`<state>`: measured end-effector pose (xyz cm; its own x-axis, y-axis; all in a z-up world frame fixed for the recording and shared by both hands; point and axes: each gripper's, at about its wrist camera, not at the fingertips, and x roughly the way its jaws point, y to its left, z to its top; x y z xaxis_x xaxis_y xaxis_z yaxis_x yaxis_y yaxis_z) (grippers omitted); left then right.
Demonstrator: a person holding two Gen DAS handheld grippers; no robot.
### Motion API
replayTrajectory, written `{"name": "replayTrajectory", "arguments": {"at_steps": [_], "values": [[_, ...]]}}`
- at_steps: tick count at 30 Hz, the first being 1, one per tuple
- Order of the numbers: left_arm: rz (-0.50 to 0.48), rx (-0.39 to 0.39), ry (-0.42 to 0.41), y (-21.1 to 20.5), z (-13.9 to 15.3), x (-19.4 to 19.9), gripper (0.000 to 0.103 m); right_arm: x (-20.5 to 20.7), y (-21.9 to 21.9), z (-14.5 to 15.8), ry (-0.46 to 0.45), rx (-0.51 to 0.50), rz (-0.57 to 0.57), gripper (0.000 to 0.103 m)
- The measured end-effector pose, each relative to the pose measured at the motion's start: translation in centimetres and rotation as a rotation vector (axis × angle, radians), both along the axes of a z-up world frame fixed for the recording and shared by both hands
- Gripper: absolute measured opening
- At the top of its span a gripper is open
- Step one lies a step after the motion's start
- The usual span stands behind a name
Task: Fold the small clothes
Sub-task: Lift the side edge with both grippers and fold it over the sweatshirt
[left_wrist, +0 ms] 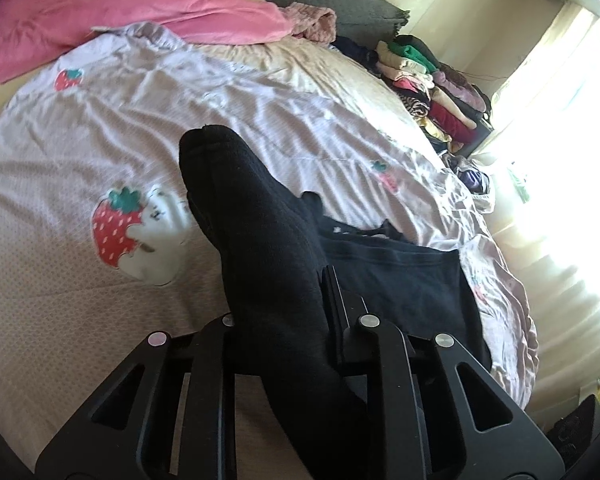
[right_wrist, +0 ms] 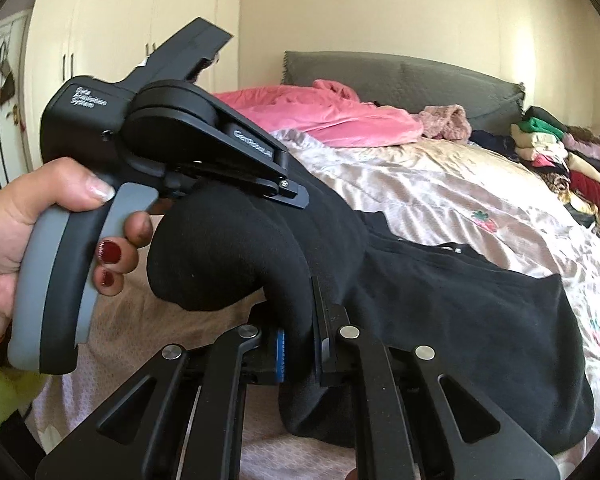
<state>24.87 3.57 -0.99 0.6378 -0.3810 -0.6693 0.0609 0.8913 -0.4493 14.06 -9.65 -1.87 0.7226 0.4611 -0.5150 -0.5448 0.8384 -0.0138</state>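
Observation:
A black knit garment (left_wrist: 256, 216) hangs lifted above the pale strawberry-print bedspread (left_wrist: 100, 128). In the left wrist view it runs up between the fingers of my left gripper (left_wrist: 280, 304), which is shut on it. The right wrist view shows the same black garment (right_wrist: 460, 304) draped from both tools down onto the bedspread (right_wrist: 440, 192). My right gripper (right_wrist: 300, 324) is shut on a bunched fold of it, a blue pad showing beside the cloth. A hand holds my left gripper (right_wrist: 294, 194) just above and left, clamped on the garment's upper edge.
A crumpled pink blanket (left_wrist: 140, 8) lies at the head of the bed by the grey headboard (right_wrist: 400, 76). A stack of folded clothes (left_wrist: 432, 84) sits at the bed's far right edge. White wardrobe doors (right_wrist: 140, 20) stand behind; a bright curtained window (left_wrist: 560, 120) is on the right.

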Motion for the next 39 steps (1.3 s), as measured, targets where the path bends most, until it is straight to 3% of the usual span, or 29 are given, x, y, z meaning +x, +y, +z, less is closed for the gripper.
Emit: {"name": "replayTrajectory", "arguments": {"at_steps": [19, 28, 39], "values": [[-0.104, 0.055, -0.047, -11.7, 4.6, 0.5, 0.014, -1.6, -10.8, 2.5, 0.055, 0.196, -0.203, 0.006], [-0.142, 0.081, -0.019, -17.3, 2.7, 1.7, 0.014, -1.9, -14.6, 0.8, 0.134, 0.235, -0.284, 0.006], [-0.156, 0.123, 0.017, -21.1, -0.2, 2.8, 0.016, -1.1, -16.8, -1.3, 0.235, 0.281, -0.344, 0.007]]}}
